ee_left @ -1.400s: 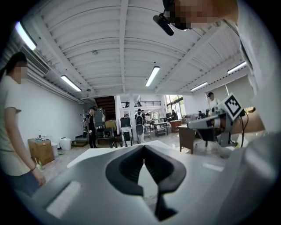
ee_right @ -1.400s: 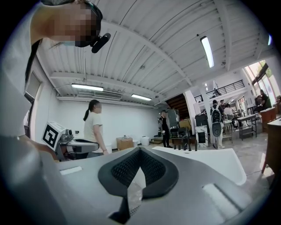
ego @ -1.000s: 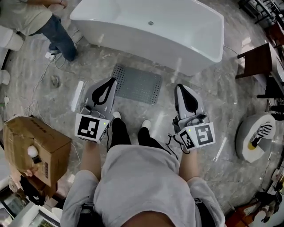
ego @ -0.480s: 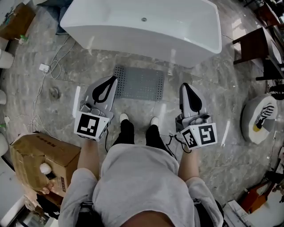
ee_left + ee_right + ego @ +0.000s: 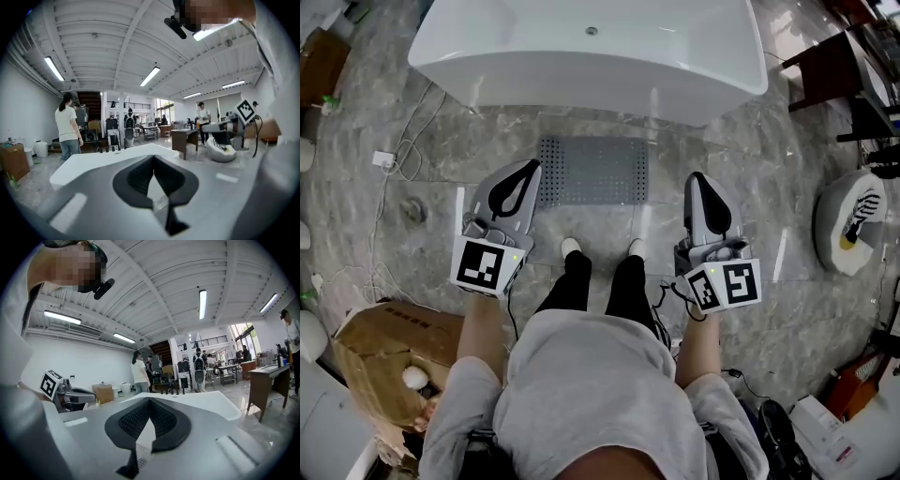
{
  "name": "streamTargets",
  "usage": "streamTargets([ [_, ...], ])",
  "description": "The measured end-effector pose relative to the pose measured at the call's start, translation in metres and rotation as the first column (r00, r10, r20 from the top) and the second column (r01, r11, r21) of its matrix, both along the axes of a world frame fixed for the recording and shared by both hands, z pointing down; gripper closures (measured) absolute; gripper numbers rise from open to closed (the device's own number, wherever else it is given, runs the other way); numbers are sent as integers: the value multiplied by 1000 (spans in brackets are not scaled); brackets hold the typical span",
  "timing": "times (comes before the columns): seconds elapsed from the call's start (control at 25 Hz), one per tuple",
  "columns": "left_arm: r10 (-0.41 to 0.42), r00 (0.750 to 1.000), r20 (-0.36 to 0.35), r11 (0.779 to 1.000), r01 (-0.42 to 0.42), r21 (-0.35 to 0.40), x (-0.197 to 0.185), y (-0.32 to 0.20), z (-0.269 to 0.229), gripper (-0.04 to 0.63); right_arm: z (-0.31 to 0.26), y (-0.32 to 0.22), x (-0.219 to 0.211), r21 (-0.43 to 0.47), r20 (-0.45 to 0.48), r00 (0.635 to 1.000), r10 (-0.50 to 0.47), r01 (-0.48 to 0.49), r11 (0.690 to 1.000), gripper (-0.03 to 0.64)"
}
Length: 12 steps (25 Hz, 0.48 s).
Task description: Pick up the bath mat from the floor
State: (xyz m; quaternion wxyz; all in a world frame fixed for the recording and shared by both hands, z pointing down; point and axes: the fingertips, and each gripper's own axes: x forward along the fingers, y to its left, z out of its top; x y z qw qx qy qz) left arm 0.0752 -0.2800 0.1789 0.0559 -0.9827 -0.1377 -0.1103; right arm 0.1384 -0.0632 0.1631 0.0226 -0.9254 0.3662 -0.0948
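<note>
Hovering near bath mat (image 5: 592, 171) — left gripper (image 5: 529, 170), right gripper (image 5: 697, 179) both closed, empty.

The left gripper (image 5: 530, 167) and the right gripper (image 5: 697, 178) are each a smooth pale-grey shell that narrows to a point, with a black, ribbed, teardrop-shaped pad (image 5: 136, 176) set into it near the tip. At the rear end of each tool sits a white block printed with black square markers, the left cube (image 5: 483, 265) and the right cube (image 5: 727, 284), and thin black cables (image 5: 667, 298) loop out just beneath them. Behind the tools the person wears a light-grey short-sleeved shirt (image 5: 591, 384), black trousers (image 5: 572, 281) and white shoes (image 5: 570, 247).
</note>
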Motion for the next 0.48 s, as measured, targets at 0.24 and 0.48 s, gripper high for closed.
streamTargets([
  [0.24, 2, 999, 33, 1000, -2, -23, 10, -7, 33, 595, 30, -1, 13, -34, 22, 1000, 17, -16, 999, 618],
  [0.48, -12, 997, 77, 1000, 14, -25, 16, -2, 82, 595, 75, 1, 25, -57, 54, 999, 1, 2, 998, 617],
])
